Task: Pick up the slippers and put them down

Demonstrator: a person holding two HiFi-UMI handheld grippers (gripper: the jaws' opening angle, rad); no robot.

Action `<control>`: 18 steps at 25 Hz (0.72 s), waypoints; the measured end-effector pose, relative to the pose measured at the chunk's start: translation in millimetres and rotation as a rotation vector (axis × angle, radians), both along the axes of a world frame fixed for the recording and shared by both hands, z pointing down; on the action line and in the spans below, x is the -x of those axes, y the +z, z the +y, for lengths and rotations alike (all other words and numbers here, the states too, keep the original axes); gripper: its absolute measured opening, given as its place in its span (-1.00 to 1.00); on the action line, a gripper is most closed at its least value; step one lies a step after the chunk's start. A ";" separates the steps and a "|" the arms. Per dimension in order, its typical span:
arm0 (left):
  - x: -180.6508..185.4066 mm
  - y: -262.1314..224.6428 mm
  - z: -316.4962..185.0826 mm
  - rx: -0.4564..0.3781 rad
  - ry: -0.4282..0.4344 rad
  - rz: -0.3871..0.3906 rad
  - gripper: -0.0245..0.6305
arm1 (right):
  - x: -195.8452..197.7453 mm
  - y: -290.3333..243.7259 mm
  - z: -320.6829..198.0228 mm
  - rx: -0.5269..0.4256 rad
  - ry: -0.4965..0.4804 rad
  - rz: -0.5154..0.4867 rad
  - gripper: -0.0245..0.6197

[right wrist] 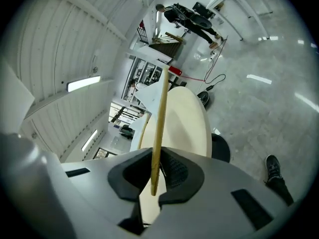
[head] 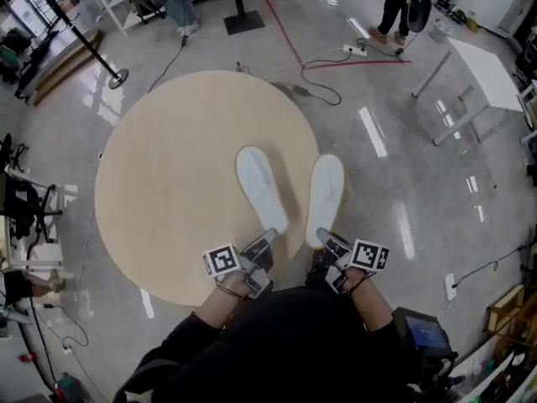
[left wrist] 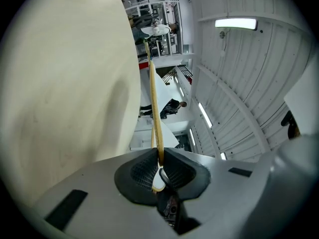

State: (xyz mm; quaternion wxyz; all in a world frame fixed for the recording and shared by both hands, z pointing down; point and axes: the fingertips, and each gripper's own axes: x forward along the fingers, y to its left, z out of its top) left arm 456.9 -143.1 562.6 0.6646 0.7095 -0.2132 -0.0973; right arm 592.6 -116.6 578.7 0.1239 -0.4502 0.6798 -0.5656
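Below you, a glossy grey floor (head: 403,183) fills the head view, crossed by a few cables (head: 323,78). On it stands a round, pale wooden worktop (head: 168,183). Two white slippers lie over its near right part, side by side but not touching, toes pointing away from you — the left slipper (head: 262,187) angled slightly leftward, the right slipper (head: 325,196) nearly straight. Your left tongs (head: 267,240) are clamped on the heel end of the left slipper, and your right tongs (head: 329,242) are clamped on the heel end of the right slipper. Each gripper view shows the jaws pressed together on a thin, yellowish slipper edge — seen edge-on, with the worktop's pale surface beyond.
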 end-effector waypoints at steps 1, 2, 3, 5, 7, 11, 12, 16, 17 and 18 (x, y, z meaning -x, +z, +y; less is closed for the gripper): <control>-6.4 -0.3 -5.8 -0.006 -0.010 0.007 -0.79 | -1.8 3.3 -9.2 -0.002 -0.026 0.006 -0.80; -12.9 -1.2 -11.1 -0.014 -0.022 0.018 -0.79 | -3.4 7.9 -17.8 0.001 -0.052 0.006 -0.80; -18.8 -1.6 -14.6 -0.020 -0.034 0.026 -0.79 | -4.9 13.1 -25.2 0.009 -0.079 0.003 -0.80; -26.6 1.8 -16.4 -0.021 -0.050 0.024 -0.79 | -5.2 24.6 -36.4 0.029 -0.140 -0.002 -0.80; -29.6 8.4 -16.0 -0.014 -0.054 0.017 -0.79 | -1.1 36.9 -45.5 0.047 -0.209 0.000 -0.80; -12.8 20.4 -8.1 0.003 -0.080 0.012 -0.79 | 27.7 56.9 -50.0 0.075 -0.350 0.009 -0.80; -11.0 23.6 -6.9 0.008 -0.092 0.012 -0.79 | 32.2 60.5 -50.7 0.082 -0.382 0.008 -0.80; -39.2 43.9 -20.2 0.047 -0.171 0.010 -0.79 | 11.9 82.2 -69.7 0.121 -0.473 0.016 -0.80; -46.0 49.1 -23.9 0.058 -0.191 0.009 -0.79 | 7.1 86.9 -75.0 0.133 -0.485 0.015 -0.80; -49.3 53.8 -25.7 0.070 -0.209 0.010 -0.79 | 6.0 90.6 -78.6 0.143 -0.494 0.012 -0.80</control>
